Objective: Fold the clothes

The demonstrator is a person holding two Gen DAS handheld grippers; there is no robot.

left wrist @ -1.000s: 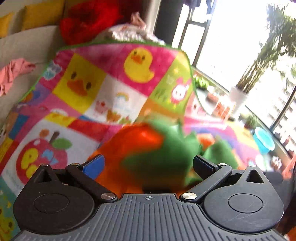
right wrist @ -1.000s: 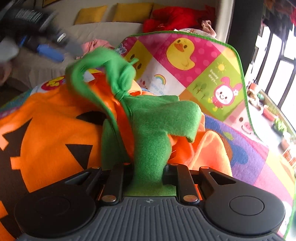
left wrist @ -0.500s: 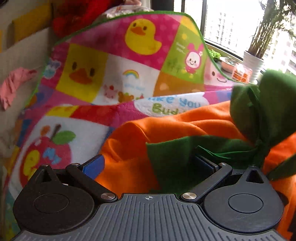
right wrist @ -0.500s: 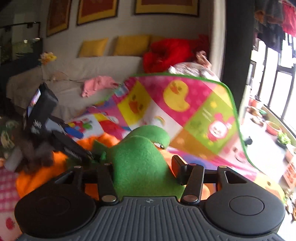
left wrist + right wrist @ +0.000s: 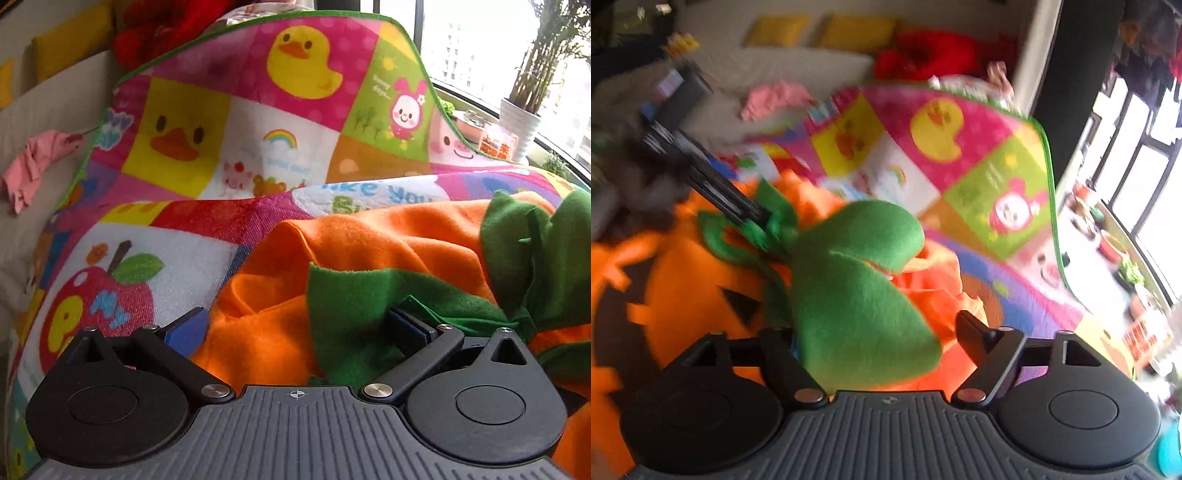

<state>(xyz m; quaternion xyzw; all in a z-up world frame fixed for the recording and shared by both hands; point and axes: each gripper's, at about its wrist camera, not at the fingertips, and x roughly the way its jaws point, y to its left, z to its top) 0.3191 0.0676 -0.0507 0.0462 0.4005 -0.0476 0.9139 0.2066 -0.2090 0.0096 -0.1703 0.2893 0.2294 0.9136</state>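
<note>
Left gripper [image 5: 295, 325]: held low over the pumpkin costume [image 5: 369, 236], pointing toward the patterned play mat [image 5: 258, 122]. Its jaws stand wide apart. Orange fleece and a green felt leaf [image 5: 354, 314] lie in the gap; the leaf drapes over the right-hand fingertip [image 5: 406, 328], while the blue-padded left-hand fingertip [image 5: 188, 328] sits bare at the fabric edge. Neither pad presses the cloth.

Right gripper [image 5: 879, 332]: tilted, with the scene rolled in its view, and pointing across the costume toward the mat. Its jaws are also spread. A thick green felt piece [image 5: 857, 295] fills most of the gap and covers the left-hand finger; the right-hand fingertip [image 5: 971, 328] stands clear of it. This view is motion-blurred, so contact at the hidden finger cannot be confirmed.

Costume: orange fleece with black cut-out face shapes [image 5: 738, 302] and green leaf trim knotted at the top. It lies bunched and creased on the mat, directly ahead of both grippers. In the right wrist view the left gripper appears as a dark blurred bar [image 5: 713, 184] reaching into the green knot.

A pink garment [image 5: 37, 162] lies on the beige sofa [image 5: 55, 110], well apart from the costume.
</note>
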